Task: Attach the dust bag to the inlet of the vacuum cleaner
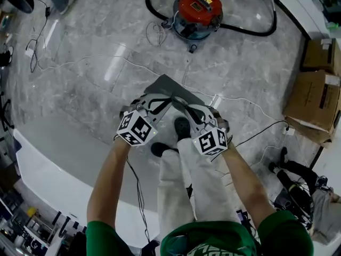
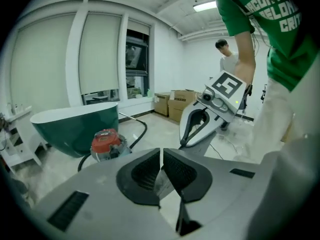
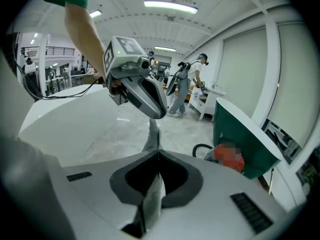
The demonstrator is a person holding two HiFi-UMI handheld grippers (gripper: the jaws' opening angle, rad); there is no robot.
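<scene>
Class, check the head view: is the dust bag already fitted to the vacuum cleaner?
No: the left gripper and right gripper hold the dust bag well apart from the red-topped vacuum cleaner.

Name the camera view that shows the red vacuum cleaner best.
The head view: the vacuum cleaner appears whole and sharp from above. The left gripper view shows it small, side-on; the right gripper view, blurred.

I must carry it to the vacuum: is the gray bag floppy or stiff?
Likely thin and light: the left gripper and right gripper pinch the dust bag edge-on. Probably fairly stiff, since it spans them flat, without sagging.
</scene>
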